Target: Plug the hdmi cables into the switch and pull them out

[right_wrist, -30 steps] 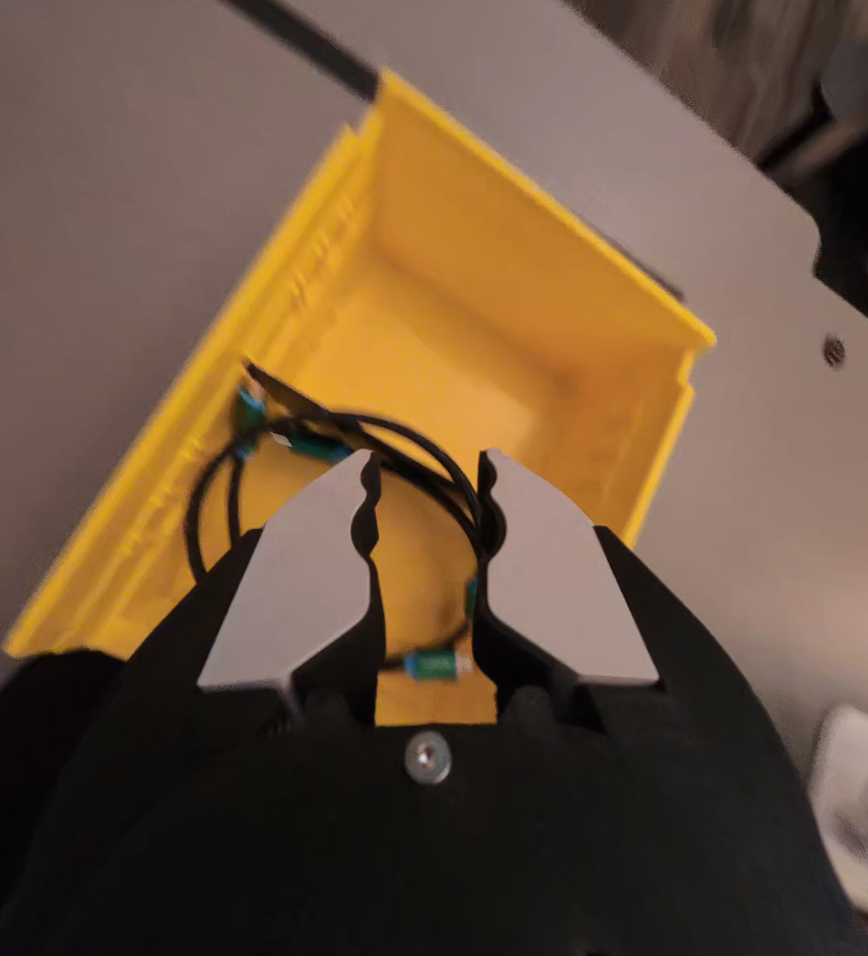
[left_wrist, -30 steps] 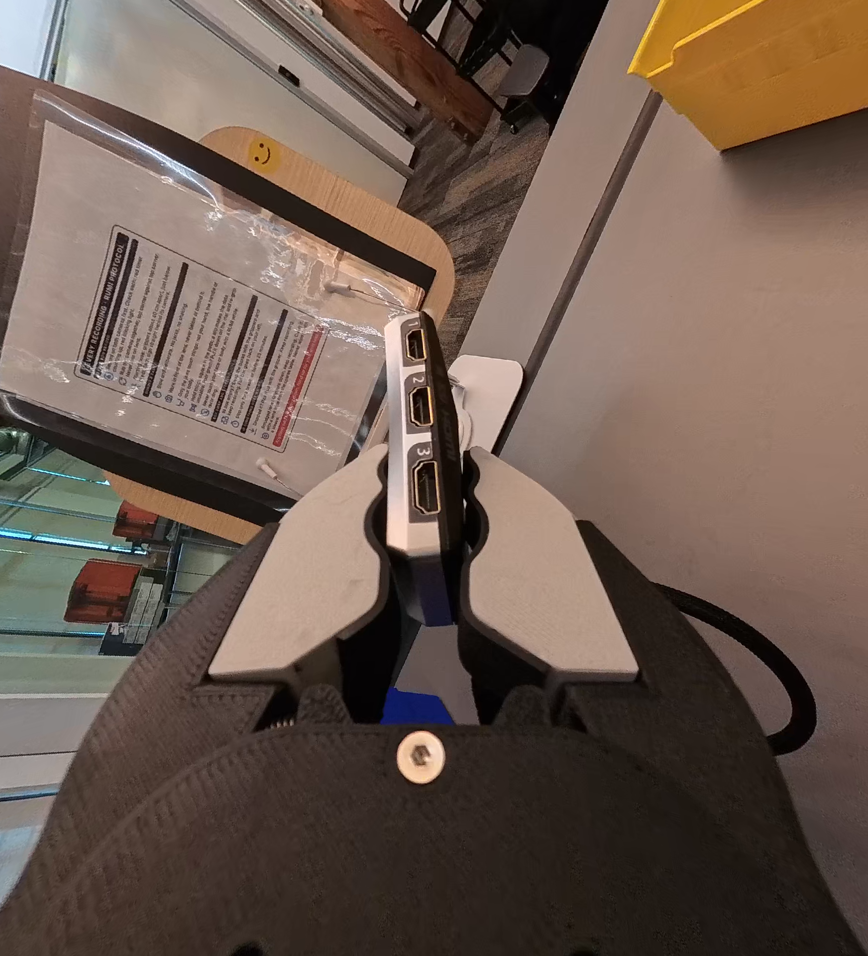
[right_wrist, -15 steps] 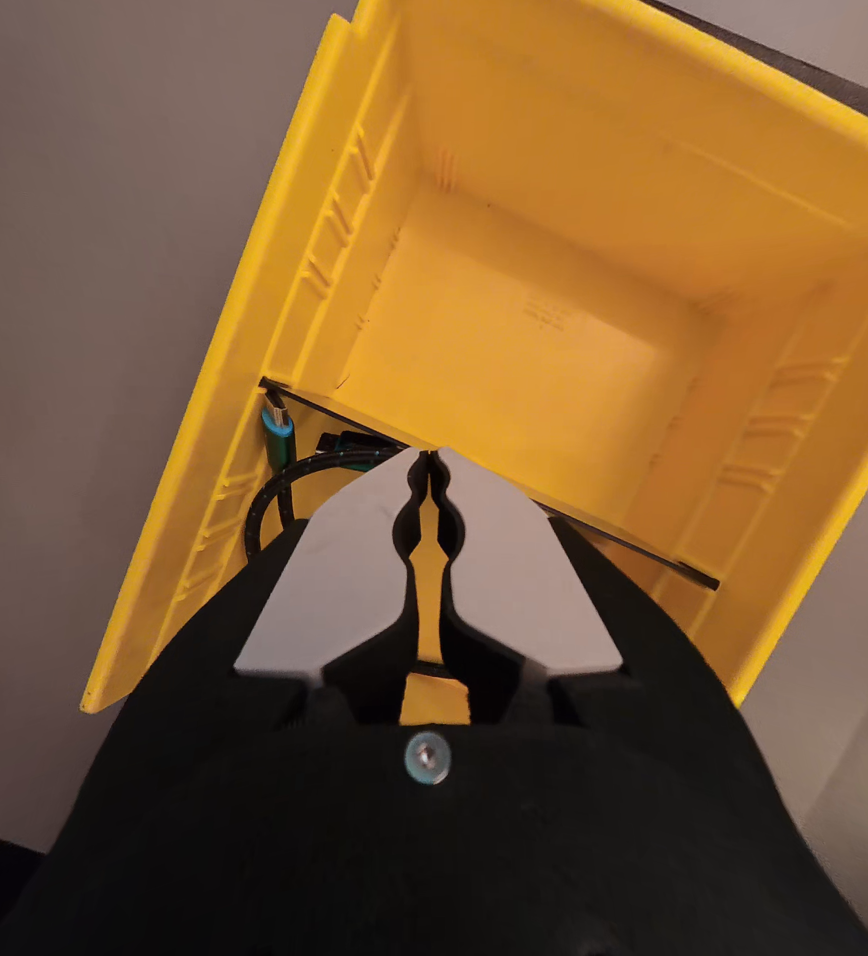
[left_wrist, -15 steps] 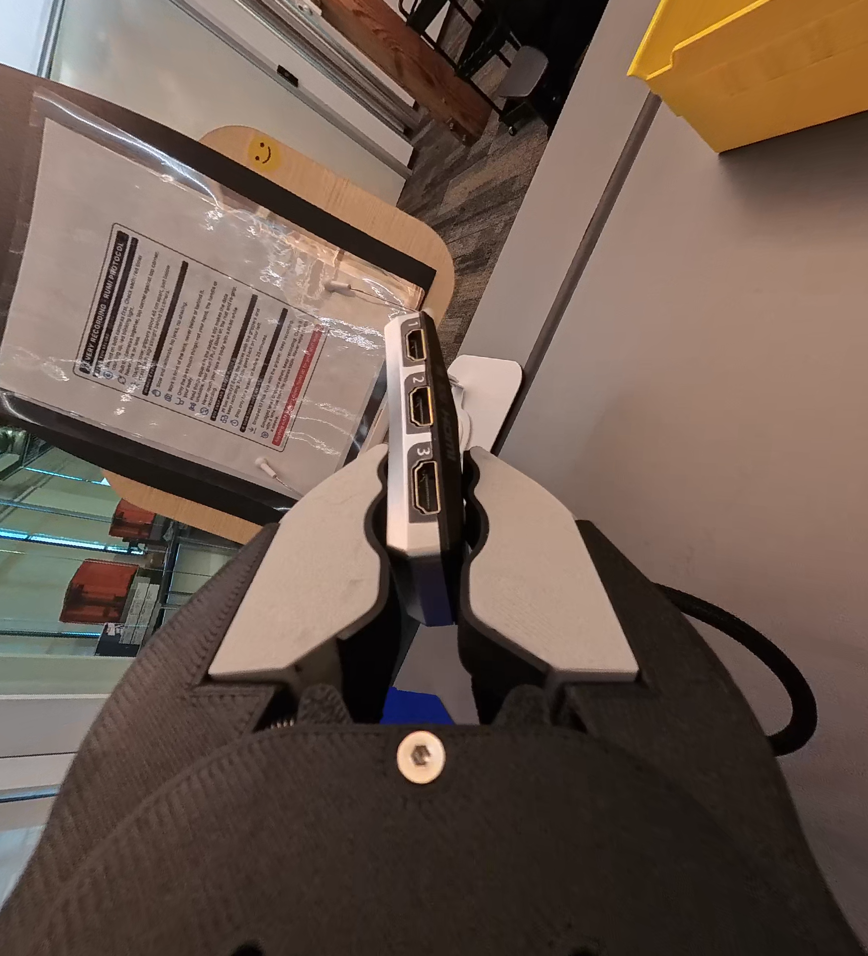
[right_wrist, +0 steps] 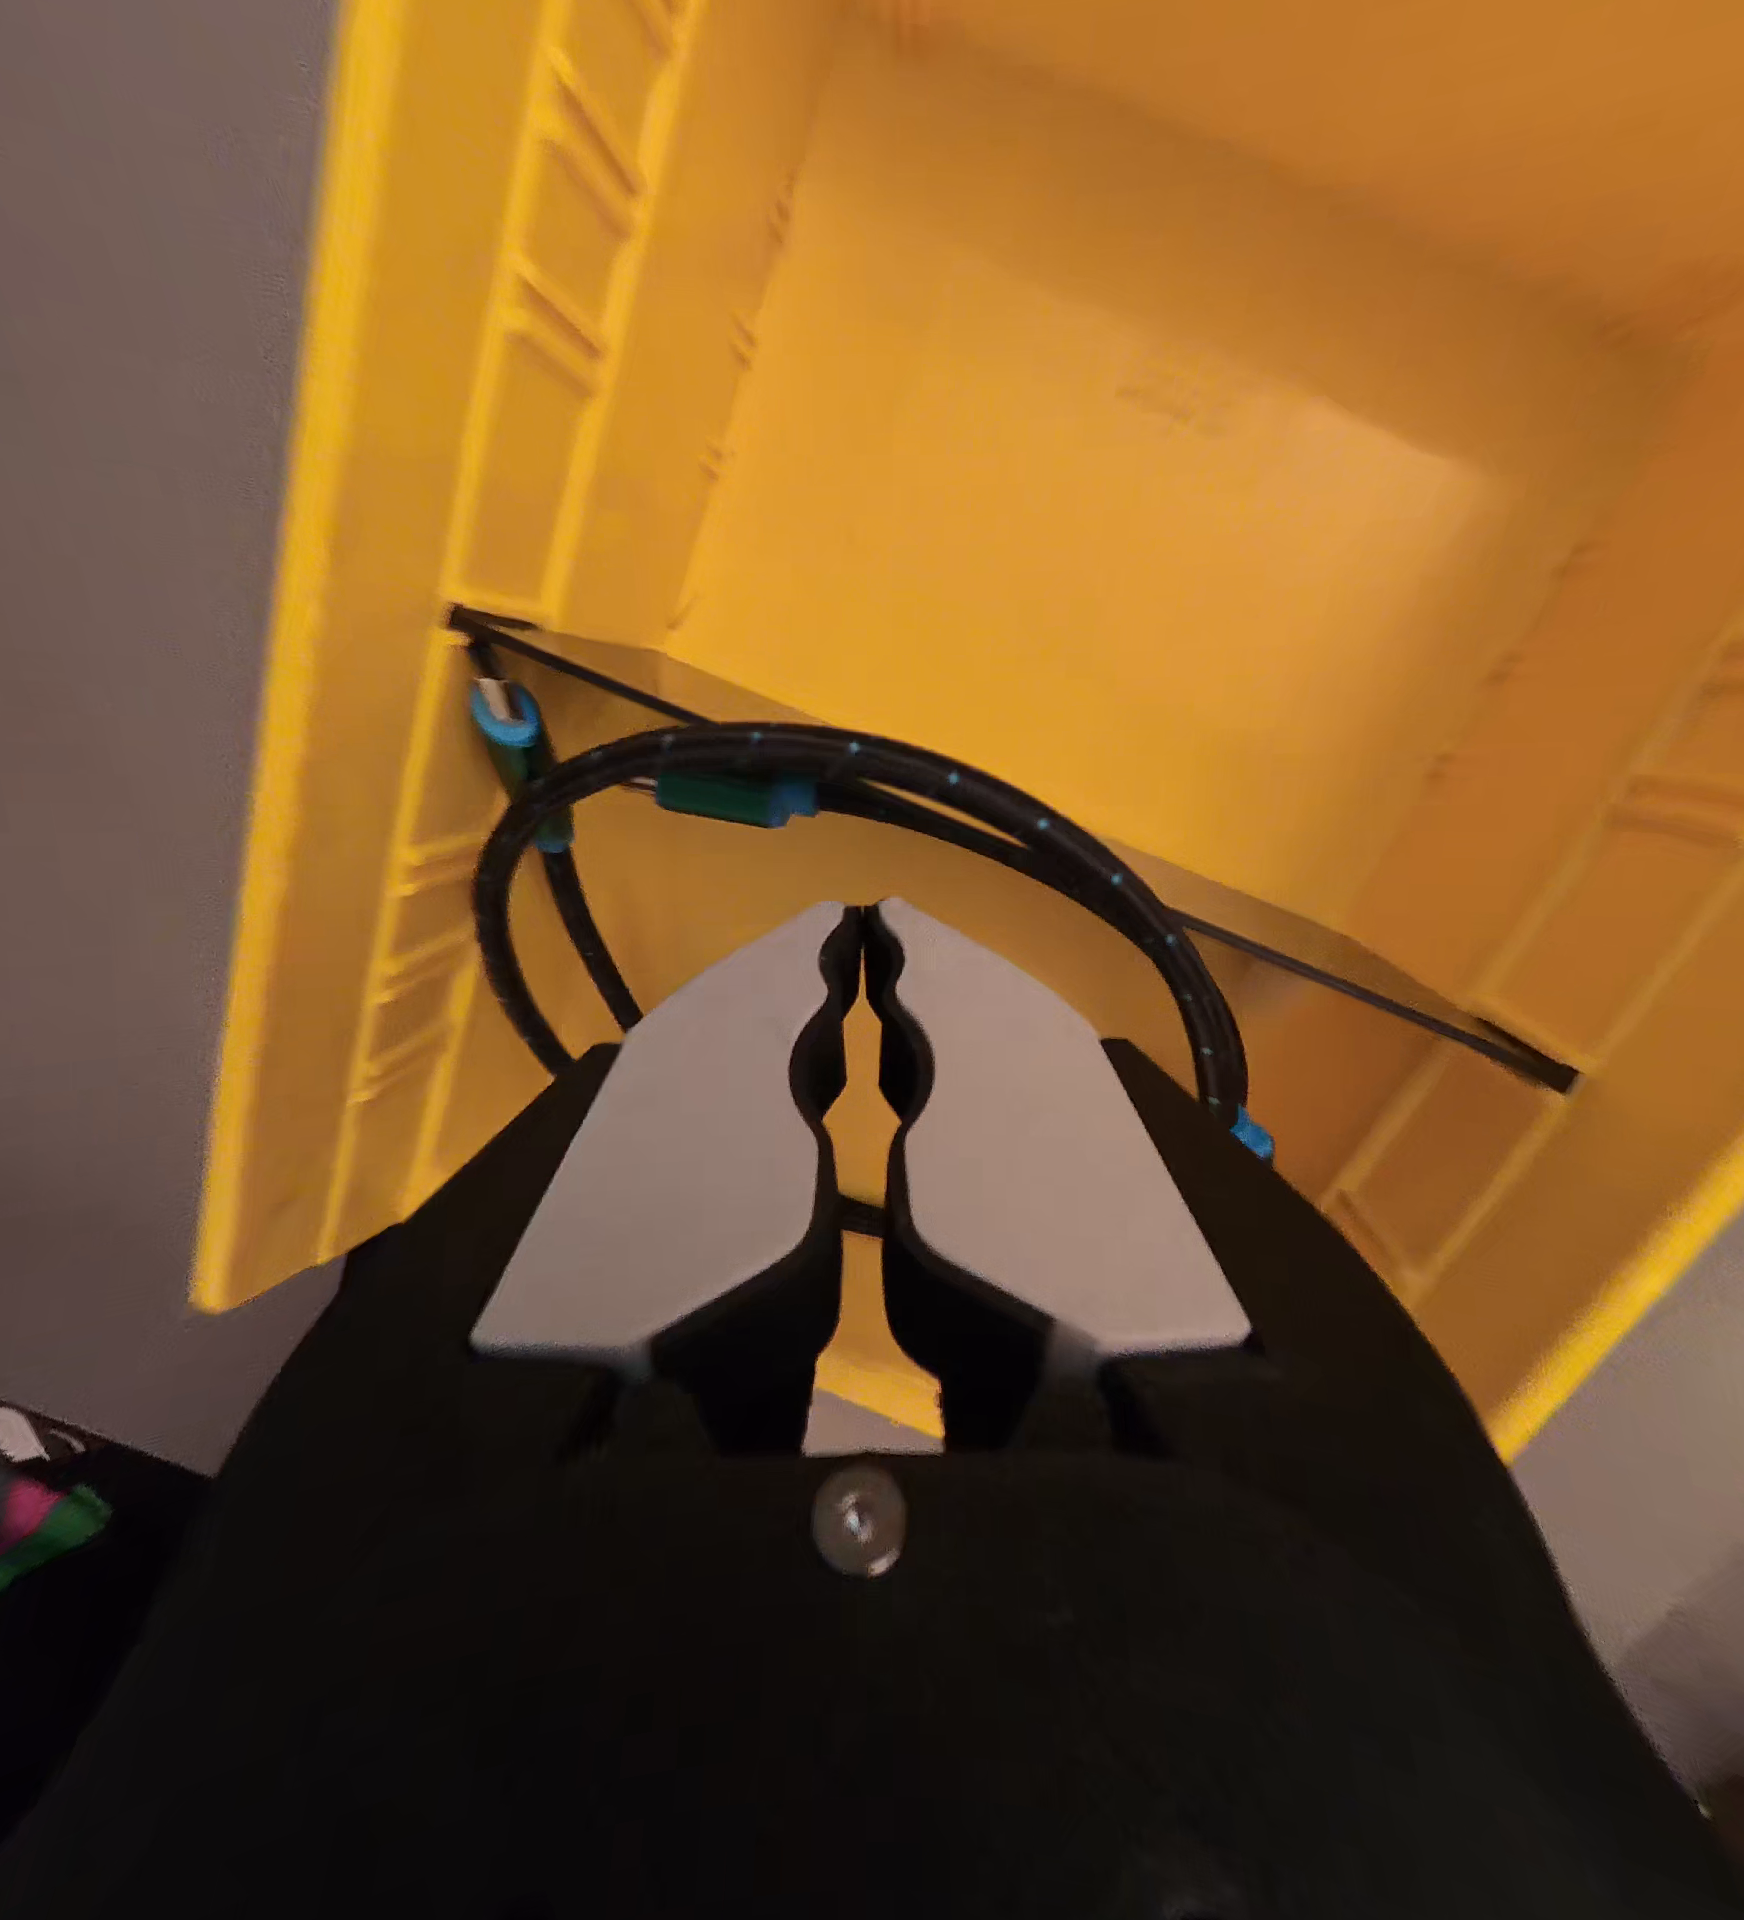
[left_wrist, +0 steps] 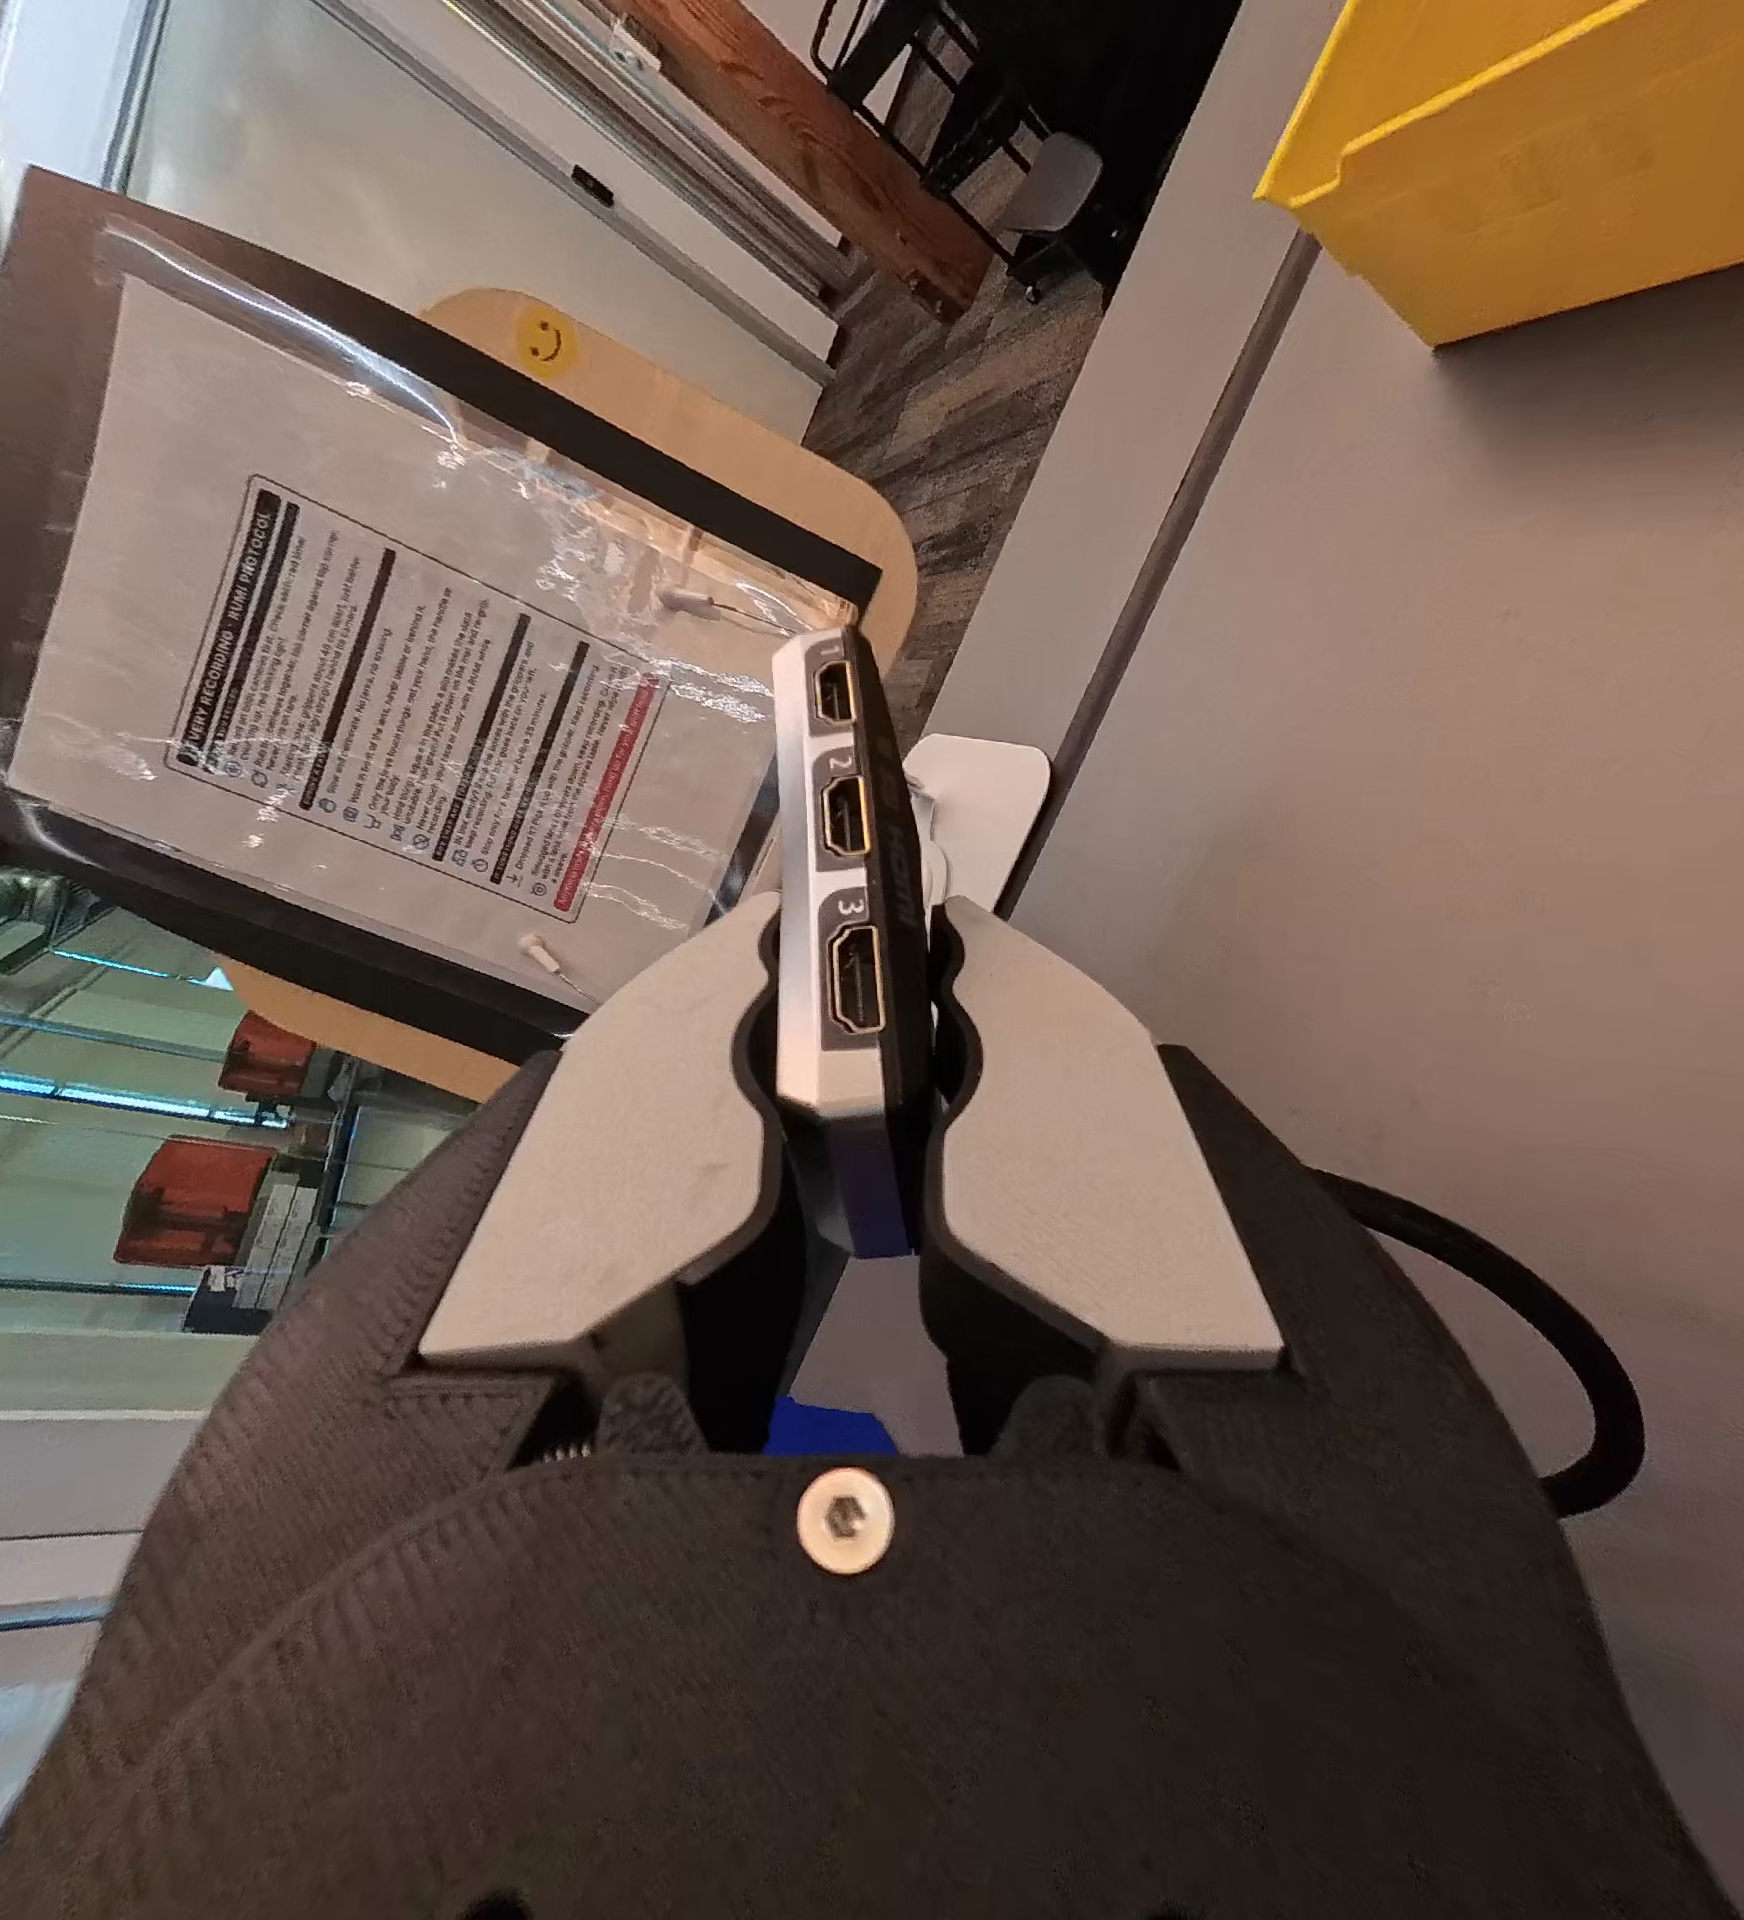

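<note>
My left gripper (left_wrist: 855, 920) is shut on a silver and black HDMI switch (left_wrist: 847, 821) and holds it on edge above the grey table. Its three numbered ports face me and are empty. My right gripper (right_wrist: 863, 912) is shut with its tips touching and nothing between them. It hovers over the near compartment of a yellow bin (right_wrist: 1055, 520). A black braided HDMI cable (right_wrist: 1107, 862) curls in that compartment. One blue plug (right_wrist: 504, 727) lies by the left wall, and a green and blue plug (right_wrist: 733, 800) lies just beyond my tips.
A thin black divider (right_wrist: 1367, 977) splits the bin; the far compartment holds nothing. The bin's corner shows in the left wrist view (left_wrist: 1574, 208). A board with a bagged printed sheet (left_wrist: 380, 675) stands left. A white pad (left_wrist: 993, 810) and a black cable loop (left_wrist: 1574, 1351) lie on the table. Across from one pair of fingers to the other is roughly 40 centimetres. My right gripper's tips are some 7 centimetres from the blue plug (right_wrist: 504, 727).
My right gripper went from open to shut and moved in low over the bin's near compartment; more of the cable shows now. The left gripper and the switch have not moved.
</note>
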A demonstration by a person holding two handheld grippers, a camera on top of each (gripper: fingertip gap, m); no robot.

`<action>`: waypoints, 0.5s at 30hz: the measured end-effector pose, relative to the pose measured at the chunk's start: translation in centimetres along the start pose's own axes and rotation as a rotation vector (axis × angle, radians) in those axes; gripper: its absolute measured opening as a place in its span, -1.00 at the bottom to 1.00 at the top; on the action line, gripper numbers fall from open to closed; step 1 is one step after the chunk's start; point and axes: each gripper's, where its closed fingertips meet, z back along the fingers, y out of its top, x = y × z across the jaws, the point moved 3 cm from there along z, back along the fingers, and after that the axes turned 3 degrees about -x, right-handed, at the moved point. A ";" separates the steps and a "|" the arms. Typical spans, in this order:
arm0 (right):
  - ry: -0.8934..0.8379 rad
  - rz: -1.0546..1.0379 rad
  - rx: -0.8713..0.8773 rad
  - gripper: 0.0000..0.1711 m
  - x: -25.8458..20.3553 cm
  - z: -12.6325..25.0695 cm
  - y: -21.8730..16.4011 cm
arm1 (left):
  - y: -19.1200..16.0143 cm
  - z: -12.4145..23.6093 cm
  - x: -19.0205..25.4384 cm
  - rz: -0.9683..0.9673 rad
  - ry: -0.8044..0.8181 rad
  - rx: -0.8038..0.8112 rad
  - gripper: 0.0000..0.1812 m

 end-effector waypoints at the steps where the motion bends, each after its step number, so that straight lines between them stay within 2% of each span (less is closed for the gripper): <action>1: -0.003 0.009 0.040 -0.98 -0.1 0.9 0.2 | 0.1 0.1 -0.1 0.009 -0.002 0.008 -0.76; 5: -0.049 0.049 0.231 -0.97 -1.2 5.4 1.0 | 0.6 0.8 -0.4 0.059 -0.035 0.063 -0.76; 8: -0.084 0.159 0.458 -0.94 -3.7 9.6 2.7 | 1.4 1.7 -0.3 0.122 -0.099 0.134 -0.76; 11: -0.094 0.360 0.750 -0.80 -8.0 13.6 5.0 | 2.3 2.6 -0.2 0.185 -0.168 0.218 -0.76; 13: -0.039 0.497 0.950 -0.66 -11.8 15.5 6.2 | 2.9 3.2 -0.2 0.215 -0.208 0.264 -0.76; 15: 0.059 0.610 1.101 -0.62 -15.5 16.2 6.8 | 3.3 3.7 -0.2 0.240 -0.239 0.301 -0.76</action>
